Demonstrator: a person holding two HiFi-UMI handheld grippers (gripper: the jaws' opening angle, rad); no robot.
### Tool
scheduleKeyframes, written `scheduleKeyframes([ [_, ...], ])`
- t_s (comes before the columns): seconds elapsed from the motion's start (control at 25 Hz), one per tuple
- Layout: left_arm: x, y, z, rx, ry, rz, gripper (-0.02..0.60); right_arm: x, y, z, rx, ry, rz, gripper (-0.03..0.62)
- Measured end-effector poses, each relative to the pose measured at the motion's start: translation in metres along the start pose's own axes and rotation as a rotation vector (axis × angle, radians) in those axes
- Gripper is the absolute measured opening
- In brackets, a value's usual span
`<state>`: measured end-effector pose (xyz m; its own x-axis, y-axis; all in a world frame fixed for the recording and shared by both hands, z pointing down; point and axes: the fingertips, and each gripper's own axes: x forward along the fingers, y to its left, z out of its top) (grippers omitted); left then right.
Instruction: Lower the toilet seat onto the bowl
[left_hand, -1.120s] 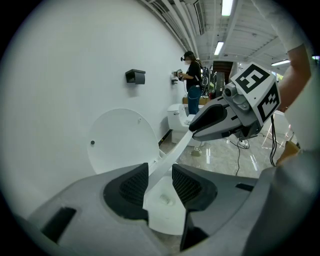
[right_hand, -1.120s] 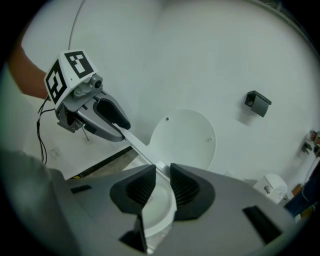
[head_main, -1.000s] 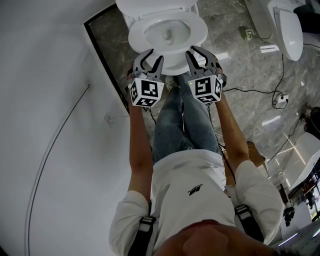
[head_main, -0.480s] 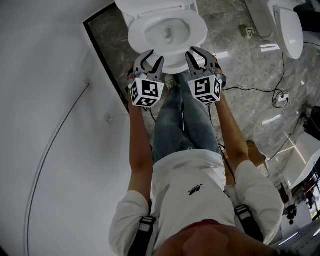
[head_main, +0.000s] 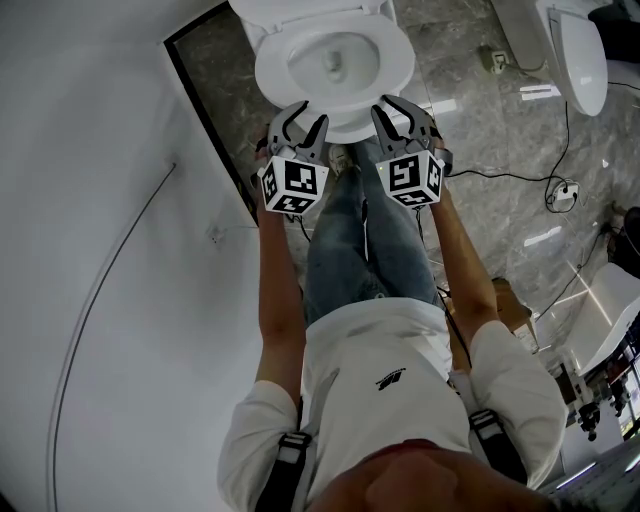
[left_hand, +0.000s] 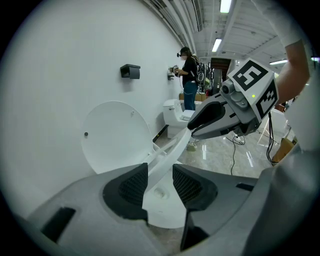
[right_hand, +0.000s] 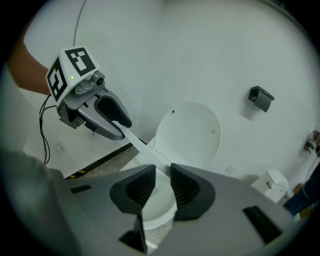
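Observation:
The white toilet seat (head_main: 401, 52) lies roughly level over the bowl (head_main: 335, 66), and the round lid (left_hand: 115, 136) stands upright against the wall. My left gripper (head_main: 305, 114) is at the seat's front left edge and my right gripper (head_main: 393, 106) at its front right. In the left gripper view the seat's front rim (left_hand: 170, 152) runs as a thin white strip between my left gripper's (left_hand: 160, 176) pads across to the right gripper (left_hand: 200, 125). The right gripper view shows the same rim (right_hand: 142, 145) pinched in my right gripper (right_hand: 162, 181), with the left gripper (right_hand: 117, 127) at its far end.
My legs (head_main: 355, 230) stand just in front of the bowl. A white wall with a dark floor-edge strip (head_main: 210, 120) runs along the left. Cables (head_main: 500, 180) trail over the marble floor at the right, near a second toilet (head_main: 575, 55). Another person (left_hand: 189, 75) stands far off.

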<state>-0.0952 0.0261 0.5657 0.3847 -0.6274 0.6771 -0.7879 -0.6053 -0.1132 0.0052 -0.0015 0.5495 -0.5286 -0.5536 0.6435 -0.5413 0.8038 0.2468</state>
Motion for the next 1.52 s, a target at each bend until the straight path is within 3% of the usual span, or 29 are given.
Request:
scheduleKeyframes([
  [1.52, 0.009, -0.048, -0.051, -0.008, 0.090, -0.091, 0.169, -0.002, 0.043, -0.055, 0.002, 0.116, 0.086, 0.106],
])
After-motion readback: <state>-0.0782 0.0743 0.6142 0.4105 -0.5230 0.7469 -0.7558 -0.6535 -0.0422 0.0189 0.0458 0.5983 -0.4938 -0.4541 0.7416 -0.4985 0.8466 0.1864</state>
